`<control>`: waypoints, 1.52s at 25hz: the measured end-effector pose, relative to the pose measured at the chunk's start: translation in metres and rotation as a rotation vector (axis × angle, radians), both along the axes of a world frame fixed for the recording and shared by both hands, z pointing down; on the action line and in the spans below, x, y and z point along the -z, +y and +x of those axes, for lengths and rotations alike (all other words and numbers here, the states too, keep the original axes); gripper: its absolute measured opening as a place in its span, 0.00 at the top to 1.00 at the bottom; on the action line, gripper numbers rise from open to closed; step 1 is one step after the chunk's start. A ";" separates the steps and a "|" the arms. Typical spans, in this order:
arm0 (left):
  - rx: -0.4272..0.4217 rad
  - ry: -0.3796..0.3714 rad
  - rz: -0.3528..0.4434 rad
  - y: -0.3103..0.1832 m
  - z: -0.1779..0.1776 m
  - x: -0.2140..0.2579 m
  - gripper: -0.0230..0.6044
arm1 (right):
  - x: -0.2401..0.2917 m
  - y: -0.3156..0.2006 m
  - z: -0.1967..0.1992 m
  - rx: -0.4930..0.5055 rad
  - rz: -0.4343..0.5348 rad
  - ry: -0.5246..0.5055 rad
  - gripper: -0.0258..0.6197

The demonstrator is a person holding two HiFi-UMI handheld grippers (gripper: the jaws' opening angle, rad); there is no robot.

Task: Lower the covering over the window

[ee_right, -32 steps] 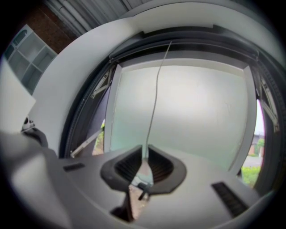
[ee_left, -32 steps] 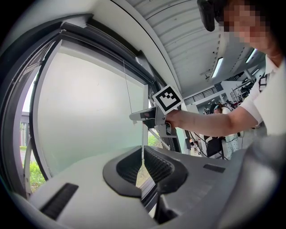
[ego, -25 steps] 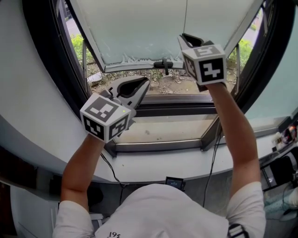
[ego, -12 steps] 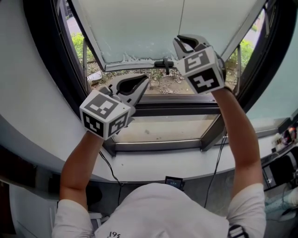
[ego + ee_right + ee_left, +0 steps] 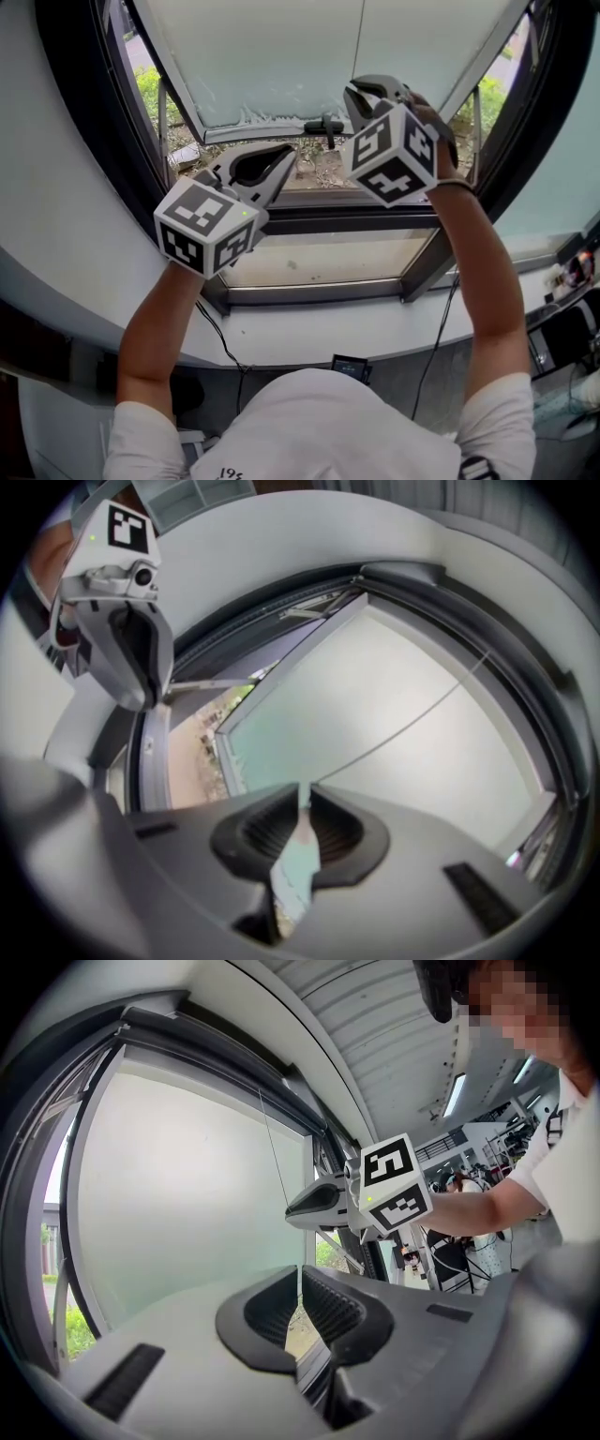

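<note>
greenery (image 5: 150,89) and gravel (image 5: 309,164) show beneath the pale, frosted roller blind (image 5: 272,56), which hangs partway down inside the black window frame (image 5: 84,122); a dark window handle (image 5: 325,127) sits just below its hem, above the dusty sill (image 5: 319,262). the right gripper (image 5: 361,92) meets the thin pull cord (image 5: 360,37). left gripper view: the left gripper (image 5: 300,1283) is clenched, ribbed pads together on nothing, beside the smooth blind (image 5: 187,1194). right gripper view: the right gripper (image 5: 305,799) pinches the taut cord (image 5: 403,719).
</note>
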State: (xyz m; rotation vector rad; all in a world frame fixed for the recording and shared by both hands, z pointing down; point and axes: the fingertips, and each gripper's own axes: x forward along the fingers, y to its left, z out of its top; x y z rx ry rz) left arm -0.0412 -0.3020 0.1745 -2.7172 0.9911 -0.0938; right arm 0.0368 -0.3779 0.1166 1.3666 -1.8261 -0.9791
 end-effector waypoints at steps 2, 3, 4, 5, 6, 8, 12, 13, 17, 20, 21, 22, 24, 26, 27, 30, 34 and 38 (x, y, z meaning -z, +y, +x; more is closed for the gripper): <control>0.002 -0.004 0.001 -0.001 0.000 0.000 0.91 | -0.003 0.001 0.002 -0.005 -0.007 0.006 0.89; 0.002 -0.006 0.001 -0.001 0.001 -0.001 0.91 | -0.004 0.001 0.003 -0.008 -0.009 0.009 0.89; 0.001 -0.008 0.001 -0.001 0.001 -0.001 0.91 | -0.006 0.001 0.004 -0.011 -0.011 0.015 0.89; 0.000 -0.011 0.001 -0.001 0.002 -0.002 0.91 | -0.007 0.001 0.004 -0.013 -0.012 0.022 0.89; -0.001 -0.013 0.001 -0.001 0.002 -0.003 0.91 | -0.010 0.001 0.004 -0.014 -0.015 0.030 0.89; -0.002 -0.018 0.001 0.000 0.002 -0.005 0.91 | -0.018 0.001 0.003 -0.020 -0.030 0.059 0.89; -0.001 -0.025 0.004 0.000 -0.001 -0.006 0.91 | -0.041 -0.001 0.004 -0.039 -0.068 0.131 0.89; 0.000 -0.027 0.005 0.001 -0.001 -0.006 0.91 | -0.043 0.000 0.004 -0.040 -0.072 0.135 0.89; 0.015 -0.029 0.010 0.000 -0.004 -0.007 0.91 | -0.049 0.002 0.005 -0.055 -0.061 0.181 0.89; 0.029 -0.032 0.015 -0.001 -0.007 -0.007 0.91 | -0.068 0.002 0.007 -0.066 -0.104 0.231 0.89; 0.031 -0.033 0.017 -0.001 -0.008 -0.006 0.91 | -0.078 0.001 0.008 -0.070 -0.123 0.248 0.89; 0.031 -0.034 0.019 0.000 -0.008 -0.006 0.91 | -0.087 0.001 0.010 -0.072 -0.140 0.264 0.89; 0.026 -0.036 0.021 0.001 -0.008 -0.005 0.91 | -0.105 0.001 0.013 -0.078 -0.170 0.281 0.89; 0.024 -0.040 0.021 0.001 -0.007 -0.006 0.91 | -0.120 0.002 0.017 -0.086 -0.204 0.288 0.89; 0.025 -0.043 0.021 0.001 -0.007 -0.007 0.91 | -0.126 0.002 0.018 -0.089 -0.216 0.292 0.89; 0.025 -0.054 0.020 0.002 -0.006 -0.010 0.91 | -0.132 0.006 0.017 -0.087 -0.233 0.291 0.88; 0.022 -0.066 0.022 0.003 -0.005 -0.013 0.91 | -0.142 0.008 0.018 -0.097 -0.269 0.325 0.89; 0.016 -0.075 0.025 0.004 -0.005 -0.015 0.91 | -0.163 0.013 0.018 -0.097 -0.321 0.347 0.88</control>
